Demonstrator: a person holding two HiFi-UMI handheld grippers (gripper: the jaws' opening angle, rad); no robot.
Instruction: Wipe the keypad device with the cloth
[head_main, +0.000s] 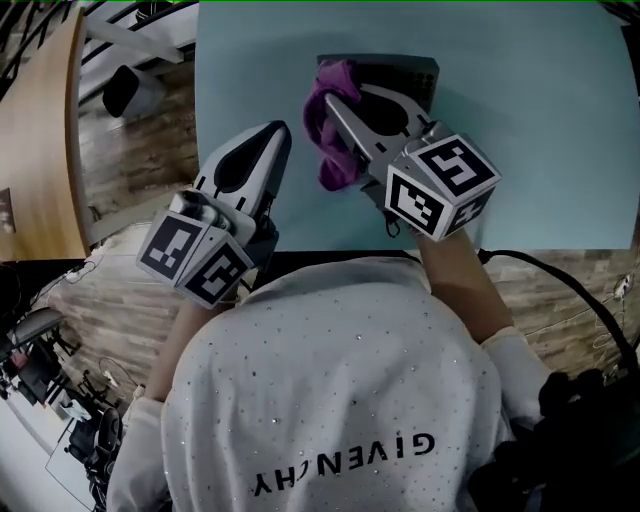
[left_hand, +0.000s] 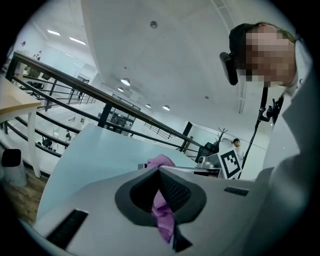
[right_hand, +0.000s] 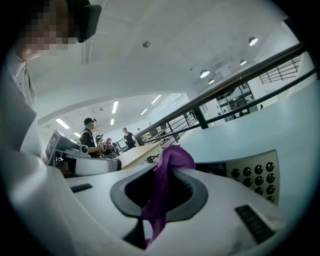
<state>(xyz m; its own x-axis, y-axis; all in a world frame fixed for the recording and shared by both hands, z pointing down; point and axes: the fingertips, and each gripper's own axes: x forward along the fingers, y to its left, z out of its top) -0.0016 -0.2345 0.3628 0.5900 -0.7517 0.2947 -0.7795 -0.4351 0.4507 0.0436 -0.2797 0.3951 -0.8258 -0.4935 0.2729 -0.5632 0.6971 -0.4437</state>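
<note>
Your right gripper (head_main: 330, 98) pinches the purple cloth (head_main: 336, 165) at the left end of the keypad device (head_main: 424, 74), which lies lengthwise left-to-right at top centre, while your left gripper (head_main: 282, 130) has its tongs pressed together.

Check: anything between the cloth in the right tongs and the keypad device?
Nothing visible. The right gripper has its tongs shut on the cloth, which hangs at the left edge of the keypad device in the head view. No other thing lies on the device or between the two.
</note>
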